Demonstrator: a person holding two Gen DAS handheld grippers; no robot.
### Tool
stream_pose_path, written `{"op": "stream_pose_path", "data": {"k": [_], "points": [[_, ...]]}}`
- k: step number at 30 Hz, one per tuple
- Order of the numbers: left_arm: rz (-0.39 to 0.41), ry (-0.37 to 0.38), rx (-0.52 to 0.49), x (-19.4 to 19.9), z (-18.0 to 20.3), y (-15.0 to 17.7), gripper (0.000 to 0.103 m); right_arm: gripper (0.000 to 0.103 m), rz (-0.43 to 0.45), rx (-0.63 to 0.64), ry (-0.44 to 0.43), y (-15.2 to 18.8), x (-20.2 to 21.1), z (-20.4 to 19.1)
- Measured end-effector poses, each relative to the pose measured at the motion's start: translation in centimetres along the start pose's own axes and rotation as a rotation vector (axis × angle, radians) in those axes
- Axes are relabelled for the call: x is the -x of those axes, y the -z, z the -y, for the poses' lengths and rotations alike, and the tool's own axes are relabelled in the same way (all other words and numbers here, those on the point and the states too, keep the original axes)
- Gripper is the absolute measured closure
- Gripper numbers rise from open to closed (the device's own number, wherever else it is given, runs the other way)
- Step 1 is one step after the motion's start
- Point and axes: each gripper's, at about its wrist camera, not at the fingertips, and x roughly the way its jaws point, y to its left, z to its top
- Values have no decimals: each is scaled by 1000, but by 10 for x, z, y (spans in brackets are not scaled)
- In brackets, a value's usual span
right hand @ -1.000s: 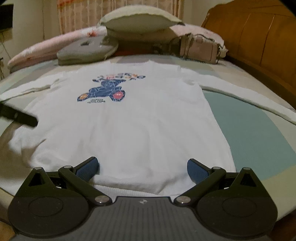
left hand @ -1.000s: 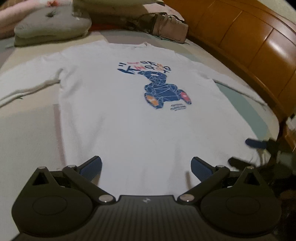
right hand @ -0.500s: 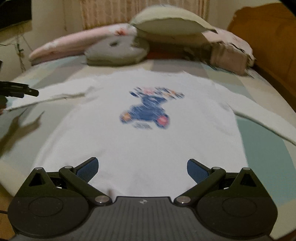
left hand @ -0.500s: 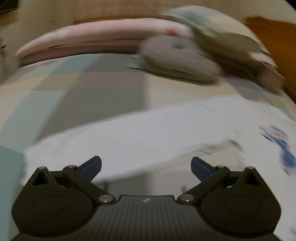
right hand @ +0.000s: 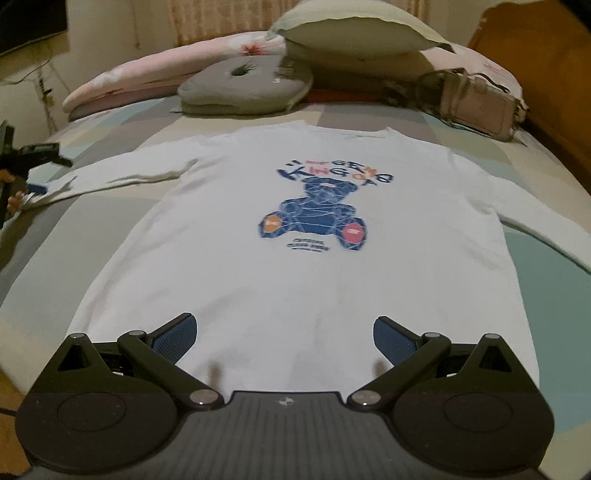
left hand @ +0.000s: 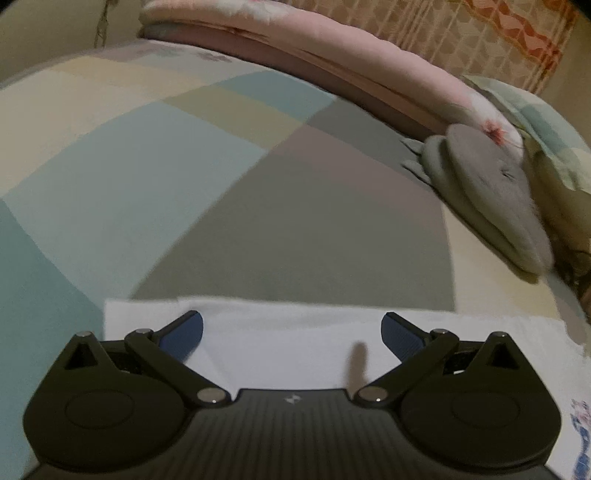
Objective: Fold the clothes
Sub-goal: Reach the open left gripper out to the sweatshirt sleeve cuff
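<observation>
A white long-sleeved shirt (right hand: 295, 266) with a blue bear print (right hand: 317, 218) lies flat, front up, on the patchwork bed sheet (right hand: 554, 266), both sleeves spread out. My right gripper (right hand: 284, 326) is open and hovers over the middle of the hem. In the left wrist view my left gripper (left hand: 291, 326) is open just above the end of the left sleeve (left hand: 295, 343), blue pads to either side of the cloth. The right wrist view shows the left gripper (right hand: 42, 173) at the far left by the sleeve cuff (right hand: 55, 188).
A grey cushion (right hand: 243, 88), a pale green pillow (right hand: 351, 33) and a pink rolled quilt (right hand: 147, 74) lie at the head of the bed. A pink handbag (right hand: 476, 107) sits at the back right beside the wooden bed frame (right hand: 546, 66).
My left gripper has swung from the hem out to the end of the left sleeve. My right gripper has shifted left, toward the middle of the hem. Both stay open.
</observation>
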Motion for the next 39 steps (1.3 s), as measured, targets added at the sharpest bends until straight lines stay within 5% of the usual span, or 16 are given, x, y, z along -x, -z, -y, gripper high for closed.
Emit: {"op": "stream_pose_path", "data": {"k": [8,12,16,24,31,39], "points": [[24,-51,-70,13,24,-3,1,0,12,-39,4,1,4,7],[38,10,-208,29,51,22,1,0,16,-43,5,1,5,6],[33,-69,-379,25,68,45,1,0,14,-32,9,2,8,0],[-17,-139,-240,30,35,45,1,0,27,-46,29,10,20,7],[21,15,-335,62,94,57,1,0,41,-77,29,14,23,11],[41,214,-638,75,223,110,1,0,52,-57,47,21,33,10]]}}
